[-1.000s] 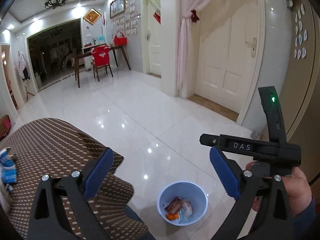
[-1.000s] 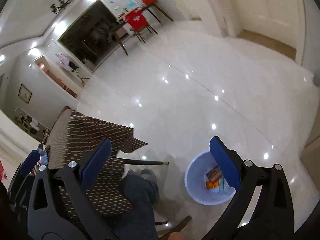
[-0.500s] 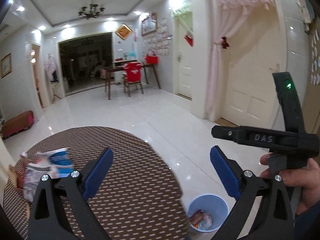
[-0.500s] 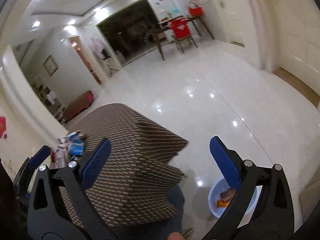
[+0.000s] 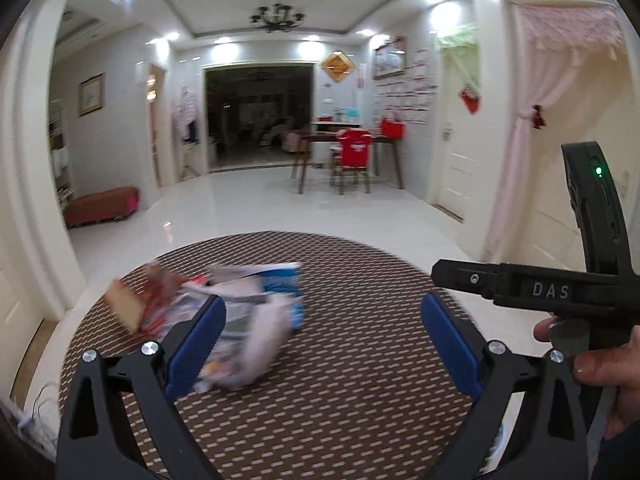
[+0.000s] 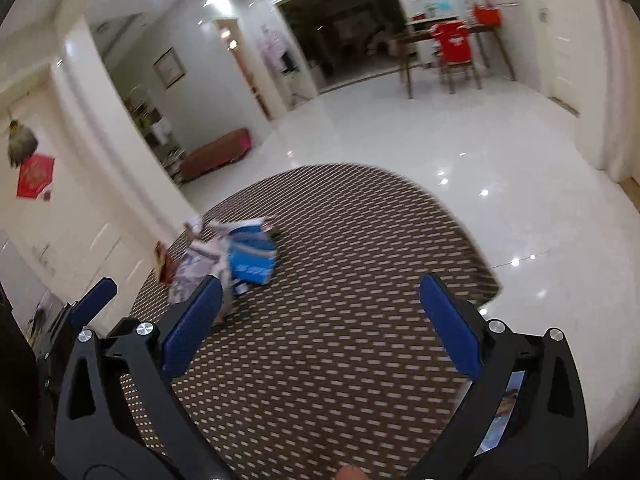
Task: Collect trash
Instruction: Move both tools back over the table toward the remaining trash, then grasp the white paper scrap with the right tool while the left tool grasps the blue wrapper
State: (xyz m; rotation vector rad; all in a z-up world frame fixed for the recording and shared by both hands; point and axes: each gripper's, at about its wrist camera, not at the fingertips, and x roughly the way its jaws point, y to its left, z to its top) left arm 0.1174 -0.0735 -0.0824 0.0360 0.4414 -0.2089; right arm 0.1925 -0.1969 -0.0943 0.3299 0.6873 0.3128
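On the left half of the round table, which is draped in a brown cloth patterned with small white dashes, lies a loose heap of trash. Its leftmost piece is a tan cardboard scrap standing tilted at the heap's edge, next to red printed wrappers. Crumpled white paper and plastic make up the middle, and a blue-and-white packet sits at the heap's right side. Motion blur smears the whole pile, so finer detail cannot be made out.

The left gripper hangs over the table with its jaws spread wide and nothing between them. Its left blue pad overlaps the near side of the heap in the left wrist view; whether it touches cannot be told. Its right pad is over bare cloth.

To the right, the right gripper is held in a hand beside the left one. Its jaws are also wide apart and hold nothing. In the right wrist view, the heap lies ahead and to the left, just past the left blue pad, with the blue-and-white packet nearest the table's middle. Under the right finger, a slip of printed paper shows at the table's edge.

Beyond the table, a glossy white tiled floor stretches to a wooden desk with a red-covered chair.
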